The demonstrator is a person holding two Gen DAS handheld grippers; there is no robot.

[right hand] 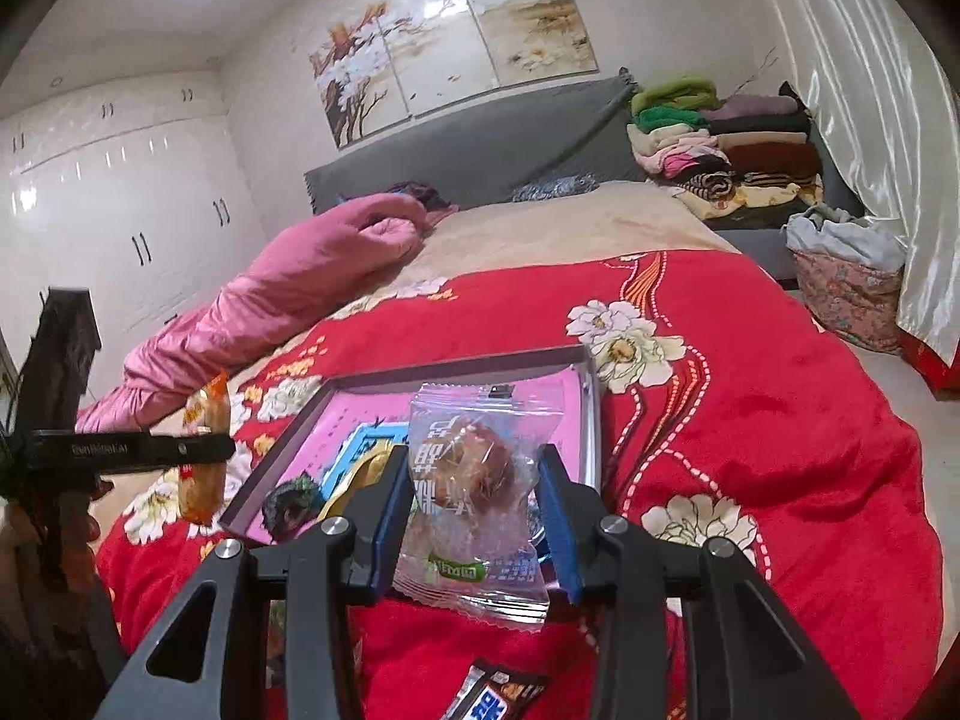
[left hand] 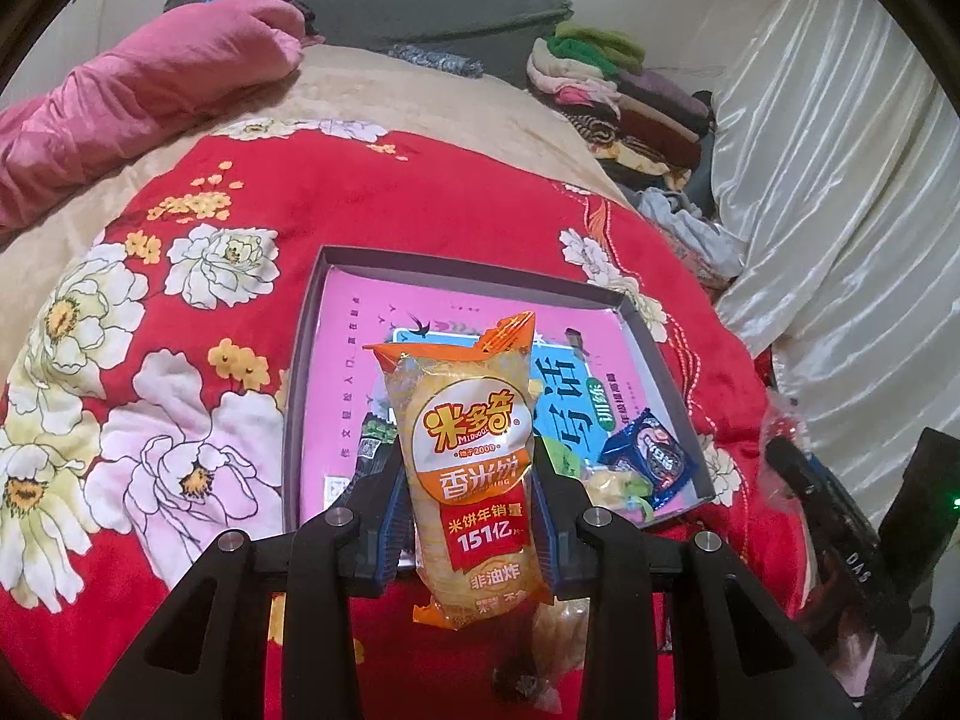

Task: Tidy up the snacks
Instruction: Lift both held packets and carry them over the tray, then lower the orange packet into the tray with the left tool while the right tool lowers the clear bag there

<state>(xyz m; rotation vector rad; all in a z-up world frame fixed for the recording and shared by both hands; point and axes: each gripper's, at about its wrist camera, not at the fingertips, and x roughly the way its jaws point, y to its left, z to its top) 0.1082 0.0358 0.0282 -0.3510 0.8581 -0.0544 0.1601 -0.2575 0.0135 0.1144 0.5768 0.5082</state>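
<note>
Looking out over the bed [left hand: 180, 360], I see its red floral blanket [right hand: 750, 390] spread across the near half, with a pink quilt [left hand: 138, 96] bunched along the far left side and a grey headboard [right hand: 480, 156] behind. A stack of folded clothes [right hand: 726, 144] sits at the bed's far right corner beside the pale curtain [left hand: 840, 210].

On the blanket lies a shallow dark-walled box [left hand: 468, 267], its floor covered by a pink printed sheet [left hand: 360, 360]. In the box's near right corner rest a blue wrapped snack [left hand: 651, 456] and, just beside it, a yellow-green wrapped one [left hand: 618, 489].

My left gripper [left hand: 474, 498] has its jaws closed partway onto an orange rice cracker pack [left hand: 474, 462], pads pressing both long sides, the pack upright and lifted over the box's near edge. My right gripper [right hand: 474, 504] likewise has its jaws closed partway onto a clear pastry packet [right hand: 474, 492] with a brown round pastry inside, held above the box's near right part. In the right wrist view the left gripper shows at the far left, side on, with the orange pack in it.

A dark candy bar wrapper [right hand: 498, 693] lies on the blanket below my right jaws, apart from the box.
</note>
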